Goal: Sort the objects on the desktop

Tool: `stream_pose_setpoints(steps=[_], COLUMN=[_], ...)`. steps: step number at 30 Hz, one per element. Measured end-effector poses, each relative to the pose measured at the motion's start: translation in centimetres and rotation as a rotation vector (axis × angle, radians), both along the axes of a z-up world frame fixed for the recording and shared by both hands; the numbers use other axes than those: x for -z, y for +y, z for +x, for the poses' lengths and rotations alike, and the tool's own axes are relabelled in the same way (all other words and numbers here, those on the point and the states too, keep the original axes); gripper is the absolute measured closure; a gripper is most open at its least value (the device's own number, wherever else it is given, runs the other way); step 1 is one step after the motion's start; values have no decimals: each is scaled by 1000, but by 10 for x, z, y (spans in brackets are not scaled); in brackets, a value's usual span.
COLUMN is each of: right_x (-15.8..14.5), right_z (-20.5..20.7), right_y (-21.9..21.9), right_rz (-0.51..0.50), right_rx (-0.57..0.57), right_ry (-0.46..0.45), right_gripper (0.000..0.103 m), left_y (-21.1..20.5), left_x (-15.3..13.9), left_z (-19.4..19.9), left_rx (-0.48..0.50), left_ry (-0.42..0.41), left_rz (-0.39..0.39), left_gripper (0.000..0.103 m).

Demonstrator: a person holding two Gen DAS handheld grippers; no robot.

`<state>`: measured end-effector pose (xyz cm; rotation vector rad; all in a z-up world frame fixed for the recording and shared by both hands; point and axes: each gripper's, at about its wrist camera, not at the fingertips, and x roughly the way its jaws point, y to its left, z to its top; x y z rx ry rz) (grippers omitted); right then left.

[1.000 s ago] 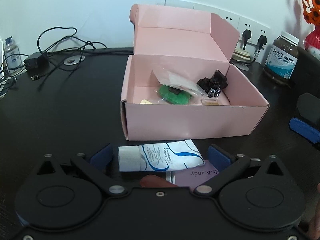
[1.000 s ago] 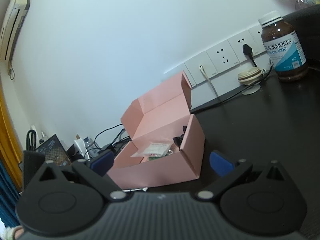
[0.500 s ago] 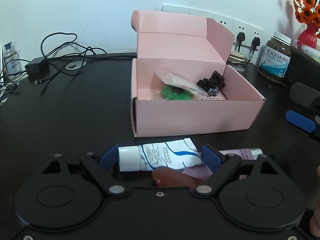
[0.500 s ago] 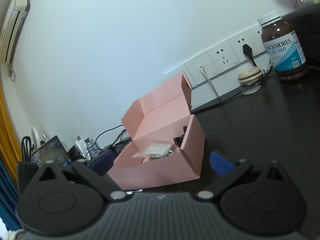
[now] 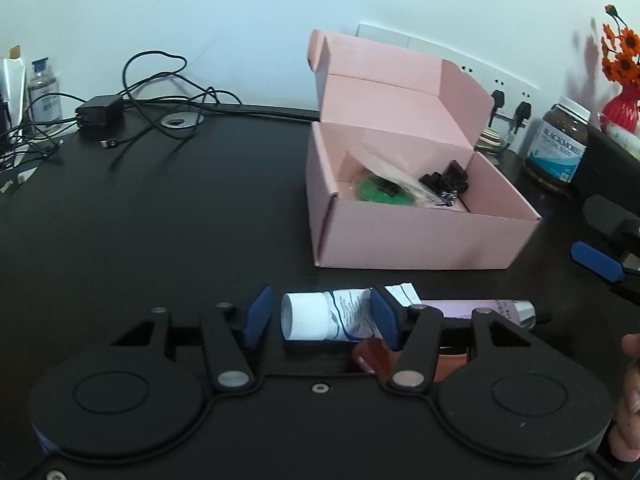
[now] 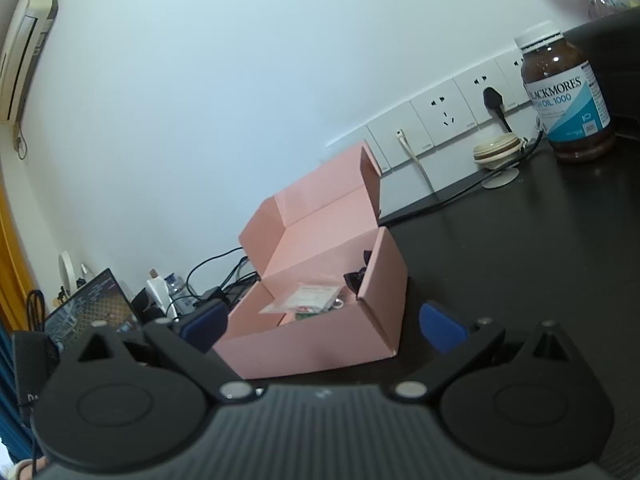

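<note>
Two grippers are under my control. My left gripper (image 5: 318, 314) points down at the desk (image 5: 160, 220) with its jaws closing; the tube (image 5: 332, 314) lies crosswise between the blue pads. The left pad (image 5: 256, 316) stands just clear of the white cap (image 5: 304, 316), while the right pad (image 5: 384, 316) lies across the tube's printed body, so I cannot tell whether it presses yet. Beside the tube's flat end, to the right, lies a lilac tube (image 5: 480, 310), and a reddish-brown item (image 5: 374, 358) shows partly under the right finger; I cannot identify it. Fingertips of a hand (image 5: 630, 392) show at the right edge of the left wrist view.

Beyond the tube stands the pink box (image 5: 400, 236), lid up, holding a clear bag over a green disc (image 5: 374, 190) and a cluster of black clips (image 5: 444, 182). Farther out: a tangle of cables (image 5: 160, 100) with an adapter (image 5: 98, 110) at back left, wall sockets (image 5: 508, 88) behind the box, a brown supplement bottle (image 5: 558, 148) and a red vase (image 5: 622, 106) of orange flowers at right.

My right gripper (image 6: 320, 320) hangs wide open over the desk with nothing between its jaws; the box (image 6: 312, 340) sits just ahead of it, the bottle (image 6: 566, 96) and sockets (image 6: 440, 114) far beyond. A laptop (image 6: 88, 308) shows at left.
</note>
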<state>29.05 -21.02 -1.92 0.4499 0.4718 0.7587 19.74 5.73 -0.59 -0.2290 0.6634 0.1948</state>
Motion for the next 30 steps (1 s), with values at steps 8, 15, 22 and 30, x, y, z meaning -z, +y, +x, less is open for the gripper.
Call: stream_pose_setpoints(steps=[8, 15, 22, 30], right_x=[0, -1, -2, -2], right_z=[-1, 0, 1, 1], right_y=[0, 2, 3, 5], right_rz=[1, -8, -17, -37], right_rx=[6, 4, 12, 23], right_ry=[2, 7, 10, 13], right_gripper=[1, 1, 1, 1], left_y=[-14, -20, -7, -10], left_x=[-6, -21, -21, -5], left_z=[-5, -15, -25, -27], left_rx=[161, 366, 539, 630], left_ry=[0, -42, -34, 8], left_rz=[116, 420, 584, 637], left_gripper=[25, 29, 31, 40])
